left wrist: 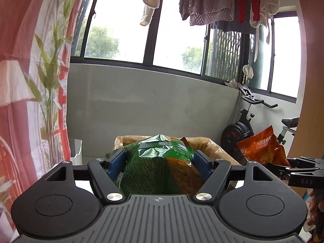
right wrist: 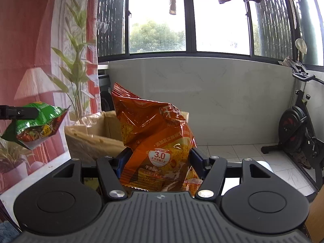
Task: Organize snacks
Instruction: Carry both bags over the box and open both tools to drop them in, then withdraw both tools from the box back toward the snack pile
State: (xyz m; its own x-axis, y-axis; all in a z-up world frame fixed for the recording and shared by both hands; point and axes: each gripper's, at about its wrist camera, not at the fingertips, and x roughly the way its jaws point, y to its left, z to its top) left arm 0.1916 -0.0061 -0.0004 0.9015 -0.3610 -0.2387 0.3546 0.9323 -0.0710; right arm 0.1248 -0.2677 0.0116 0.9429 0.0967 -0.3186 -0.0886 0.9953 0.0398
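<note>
Left gripper (left wrist: 160, 162) clamped on crinkly glossy green bag (left wrist: 154, 162), right gripper (right wrist: 158, 162) clamped on shiny puffed orange bag (right wrist: 154, 137), both aloft before open cardboard box (right wrist: 91, 135), smooth grey wall (right wrist: 222, 101) behind

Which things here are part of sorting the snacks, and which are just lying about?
Part of the job:
- green snack bag, clamped in the left gripper
- orange snack bag, clamped in the right gripper
- cardboard box beyond them

Lying about:
- exercise bike
- hanging laundry
- printed curtain
</note>
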